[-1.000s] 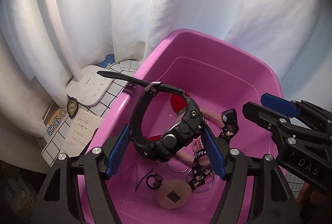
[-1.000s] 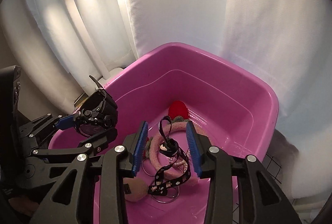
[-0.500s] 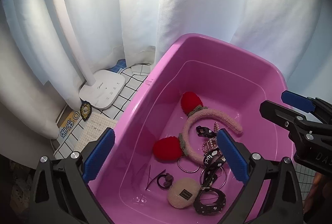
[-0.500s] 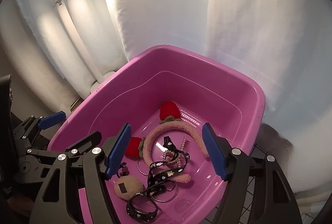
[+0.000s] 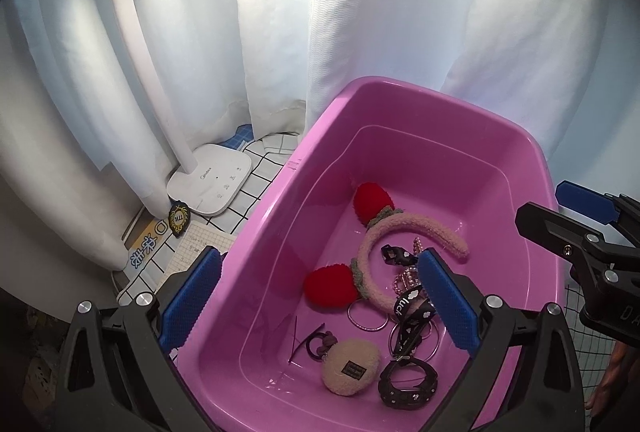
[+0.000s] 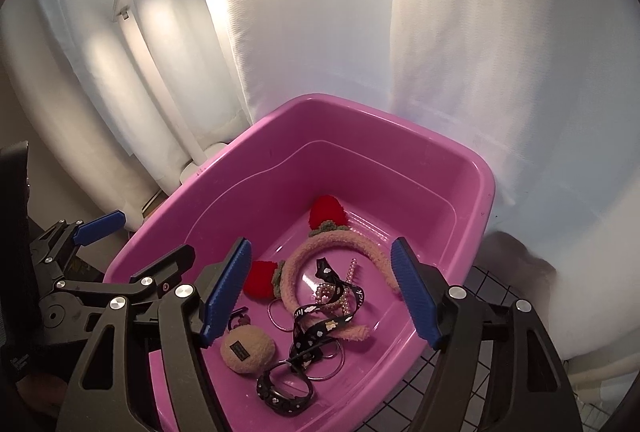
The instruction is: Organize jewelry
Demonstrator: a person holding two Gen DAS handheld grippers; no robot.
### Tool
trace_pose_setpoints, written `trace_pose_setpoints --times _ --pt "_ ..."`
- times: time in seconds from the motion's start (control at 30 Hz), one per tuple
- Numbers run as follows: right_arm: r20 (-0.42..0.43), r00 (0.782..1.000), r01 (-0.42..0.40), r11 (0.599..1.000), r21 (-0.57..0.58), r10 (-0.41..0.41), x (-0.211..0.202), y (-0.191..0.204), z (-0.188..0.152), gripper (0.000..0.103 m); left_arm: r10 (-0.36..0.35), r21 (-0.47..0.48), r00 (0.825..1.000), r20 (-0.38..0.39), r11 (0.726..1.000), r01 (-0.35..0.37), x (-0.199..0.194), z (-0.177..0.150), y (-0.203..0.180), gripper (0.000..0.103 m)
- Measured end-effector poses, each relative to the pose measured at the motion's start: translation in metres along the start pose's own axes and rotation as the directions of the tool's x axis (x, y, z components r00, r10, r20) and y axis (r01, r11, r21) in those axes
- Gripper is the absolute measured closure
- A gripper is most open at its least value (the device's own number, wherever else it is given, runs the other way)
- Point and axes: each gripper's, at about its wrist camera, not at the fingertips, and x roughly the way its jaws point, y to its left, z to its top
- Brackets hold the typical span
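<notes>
Left wrist view: black watch (image 5: 408, 384) lies in the near corner of the pink tub (image 5: 400, 100), touching a beige pom-pom (image 5: 352, 366); pink headband (image 5: 400, 236) and black ribbon (image 5: 410, 316) lie beside it. Left hand-held gripper (image 5: 318, 306) stands wide apart, empty. Right hand-held gripper (image 6: 330, 294) has just been opening, nothing between its jaws.

1. You can read "Midea" on the lamp base (image 5: 210, 184).
2. The black strap (image 5: 412, 306) shows "luck".
3. The round badge (image 5: 178, 217) perhaps reads "TTL"; it's small.
</notes>
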Motion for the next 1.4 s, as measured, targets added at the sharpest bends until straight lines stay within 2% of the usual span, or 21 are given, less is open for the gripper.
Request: trace_pose_setpoints --times 0.3,0.57,0.97,1.4 --pt "0.041 0.999 0.005 1.000 0.015 -0.006 -0.025 -0.006 -0.009 0.034 -0.001 0.015 1.000 0.025 1.000 0.001 -0.016 -0.004 -0.008 0.006" --pt "0.073 0.997 0.021 0.999 0.031 -0.023 -0.054 -0.012 -0.031 0.033 0.020 0.025 0.998 0.065 0.999 -0.022 -0.036 -0.013 -0.030 0.006" --pt "0.072 0.996 0.050 0.997 0.058 -0.054 -0.081 -0.033 -0.069 0.033 0.028 0.021 0.998 0.052 0.999 -0.030 -0.049 -0.031 -0.056 0.006" --pt "0.064 0.996 0.051 0.997 0.052 -0.054 -0.098 -0.048 -0.093 0.033 0.030 -0.003 0.999 0.038 1.000 -0.030 -0.059 -0.044 -0.075 0.006"
